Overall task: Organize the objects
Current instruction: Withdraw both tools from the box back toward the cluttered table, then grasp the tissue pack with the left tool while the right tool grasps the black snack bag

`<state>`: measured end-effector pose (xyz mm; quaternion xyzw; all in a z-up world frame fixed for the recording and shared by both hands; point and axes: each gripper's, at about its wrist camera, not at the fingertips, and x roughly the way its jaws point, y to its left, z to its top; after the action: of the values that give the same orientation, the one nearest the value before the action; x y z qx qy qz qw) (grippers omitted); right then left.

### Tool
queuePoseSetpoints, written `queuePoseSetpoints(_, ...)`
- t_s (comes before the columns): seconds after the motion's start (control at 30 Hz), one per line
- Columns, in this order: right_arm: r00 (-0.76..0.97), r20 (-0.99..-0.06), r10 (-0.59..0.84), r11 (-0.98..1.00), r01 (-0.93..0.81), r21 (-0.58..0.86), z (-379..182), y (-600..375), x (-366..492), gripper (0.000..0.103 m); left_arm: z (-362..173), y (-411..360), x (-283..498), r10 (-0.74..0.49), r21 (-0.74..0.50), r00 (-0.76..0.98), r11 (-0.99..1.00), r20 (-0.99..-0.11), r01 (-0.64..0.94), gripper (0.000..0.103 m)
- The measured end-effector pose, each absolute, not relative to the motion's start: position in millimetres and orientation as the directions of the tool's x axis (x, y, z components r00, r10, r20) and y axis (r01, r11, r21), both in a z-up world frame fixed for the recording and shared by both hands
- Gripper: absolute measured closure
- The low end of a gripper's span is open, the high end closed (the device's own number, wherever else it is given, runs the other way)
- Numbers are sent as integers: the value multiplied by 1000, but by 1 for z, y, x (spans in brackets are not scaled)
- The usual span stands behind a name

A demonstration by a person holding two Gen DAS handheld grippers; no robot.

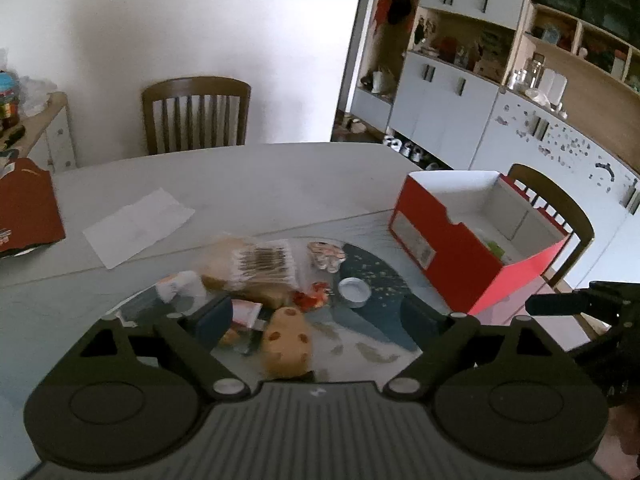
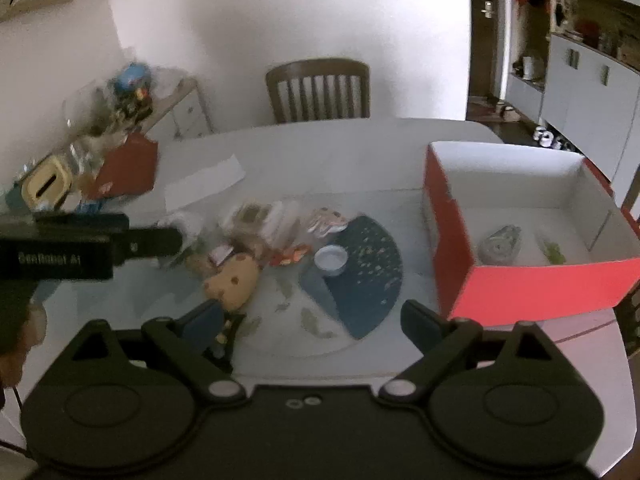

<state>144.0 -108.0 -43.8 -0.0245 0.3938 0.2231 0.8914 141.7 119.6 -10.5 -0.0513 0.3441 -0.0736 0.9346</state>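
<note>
The pile (image 2: pixel 256 252) of small things sits mid-bench on the mat (image 2: pixel 360 276), left of the red box (image 2: pixel 532 288). Two items already lie in the box; I'd say most of the sorting is left: plush (image 1: pixel 286 342), tin (image 1: pixel 353 290), packets. Both claws, left (image 1: pixel 316 320) and right (image 2: pixel 314 320), hang wide open, holding nothing. The box stands close to the bench (image 1: pixel 240 176) edge; beyond the pile there's bare room, save a paper (image 1: pixel 138 226).
</note>
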Motion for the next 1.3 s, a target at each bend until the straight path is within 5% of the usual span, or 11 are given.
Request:
queuePoseSetpoints(0.17, 563, -736, 376, 887, -449, 110, -52, -90, 141, 7, -18, 136, 138, -137, -128, 764, 989, -630, 73, 0)
queuePoseSetpoints(0.7, 472, -782, 407, 824, -559, 91, -71, -31, 147, 7, -52, 196, 168, -66, 62, 756, 988, -651, 139, 0)
queuePoseSetpoints(1.3, 384, -849, 363, 825, -556, 101, -118, 10, 180, 8, -113, 240, 223, -20, 136, 666, 974, -746, 182, 0)
